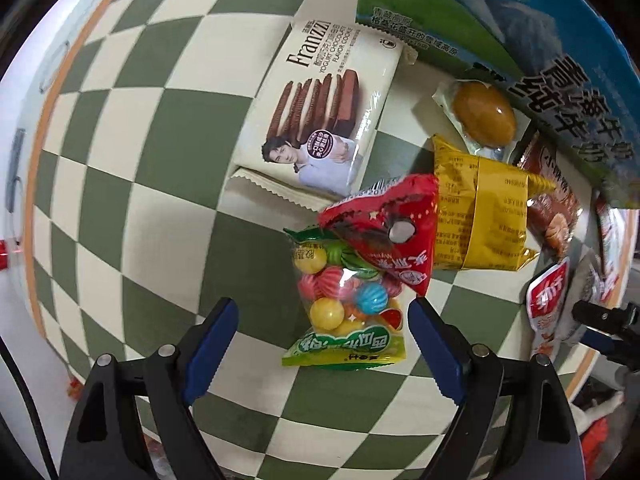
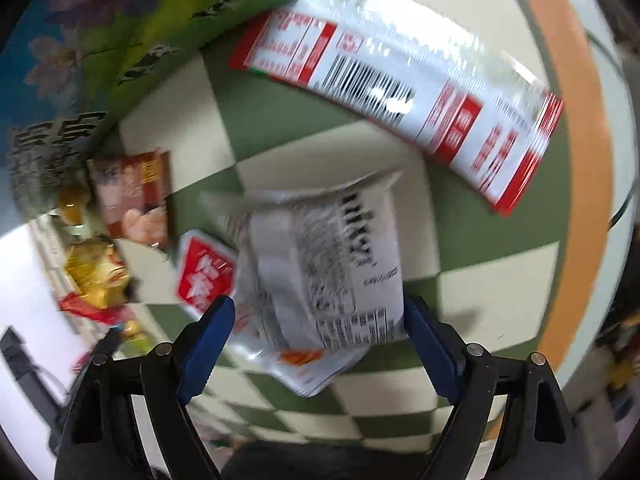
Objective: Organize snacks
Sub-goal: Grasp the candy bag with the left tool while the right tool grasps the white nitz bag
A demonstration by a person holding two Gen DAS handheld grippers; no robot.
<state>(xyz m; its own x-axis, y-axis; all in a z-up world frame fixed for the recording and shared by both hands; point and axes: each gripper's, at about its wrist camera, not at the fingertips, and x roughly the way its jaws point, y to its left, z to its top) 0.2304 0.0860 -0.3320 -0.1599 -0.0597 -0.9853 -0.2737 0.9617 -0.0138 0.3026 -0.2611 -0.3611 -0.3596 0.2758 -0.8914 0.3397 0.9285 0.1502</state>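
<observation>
Two grippers hang over the checked tablecloth [image 1: 132, 184], each above its own packet. The left gripper [image 1: 322, 344] points straight down with its jaws spread wide, and the clear bag of coloured gumballs [image 1: 344, 304] lies flat between the blue pads [image 1: 210, 340], untouched as far as I can see. A red triangular packet [image 1: 384, 228] overlaps the top of that bag, so I'd close low, near the green printed end, and lift slowly so the red one slides off rather than coming along.

The right gripper [image 2: 320, 344] is tilted, jaws also open, straddling a silver-white foil pouch [image 2: 320, 272]. The picture is blurred, so I can't say whether the pads brush its edges; nothing looks pinched yet. That pouch seems to lie partly on a red-and-white packet [image 2: 204, 272], so a squeeze across the middle of the foil alone would be safer than a deep bite.

Around them sit the Franzzi cookie pack [image 1: 320, 120], a yellow packet [image 1: 480, 216], a sealed brown egg [image 1: 482, 114] and a long red-and-white barcode pack [image 2: 400, 92], beside a big blue-green milk carton box [image 1: 520, 20]. My guess is the snacks go into it, so carry each one clear of the rim.
</observation>
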